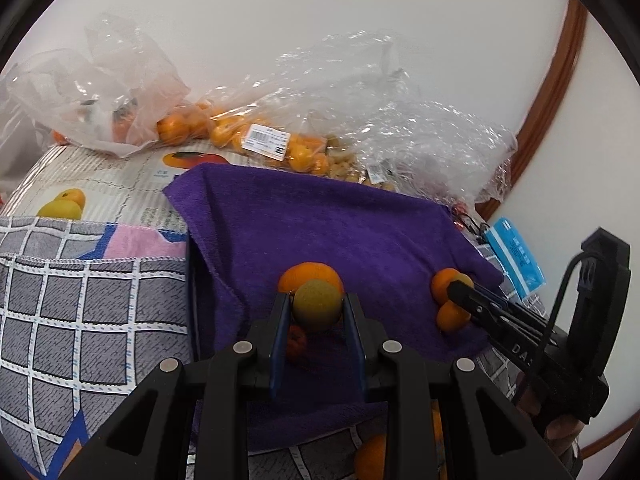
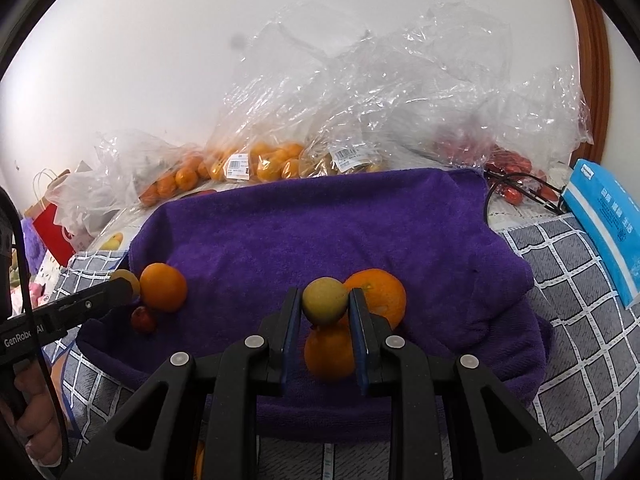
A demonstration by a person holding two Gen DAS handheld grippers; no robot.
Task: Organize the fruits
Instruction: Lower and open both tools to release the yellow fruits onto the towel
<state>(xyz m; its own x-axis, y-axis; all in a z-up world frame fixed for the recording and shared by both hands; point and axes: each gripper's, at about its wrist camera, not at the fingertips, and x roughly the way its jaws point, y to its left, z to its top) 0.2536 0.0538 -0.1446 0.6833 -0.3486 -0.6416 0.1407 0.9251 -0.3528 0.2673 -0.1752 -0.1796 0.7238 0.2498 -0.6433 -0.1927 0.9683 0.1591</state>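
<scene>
A purple towel (image 1: 320,220) (image 2: 320,220) covers the middle of the surface. My left gripper (image 1: 317,300) is shut on a round yellow-green fruit (image 1: 316,308), held just above the towel. Behind that fruit sits an orange (image 1: 310,274), and a small red fruit (image 1: 296,342) lies below it. My right gripper (image 2: 325,296) is shut on a second yellow-green fruit (image 2: 325,301), with one orange (image 2: 382,296) behind it and another orange (image 2: 330,354) beneath. Each view shows the other gripper off to one side: the right gripper (image 1: 456,288) and the left gripper (image 2: 122,287).
Clear plastic bags of oranges (image 1: 224,132) (image 2: 264,162) and other fruit lie along the wall behind the towel. A blue packet (image 2: 608,224) lies at the right. A grey checked cloth (image 1: 80,300) flanks the towel. At far left stands a red paper bag (image 2: 50,228).
</scene>
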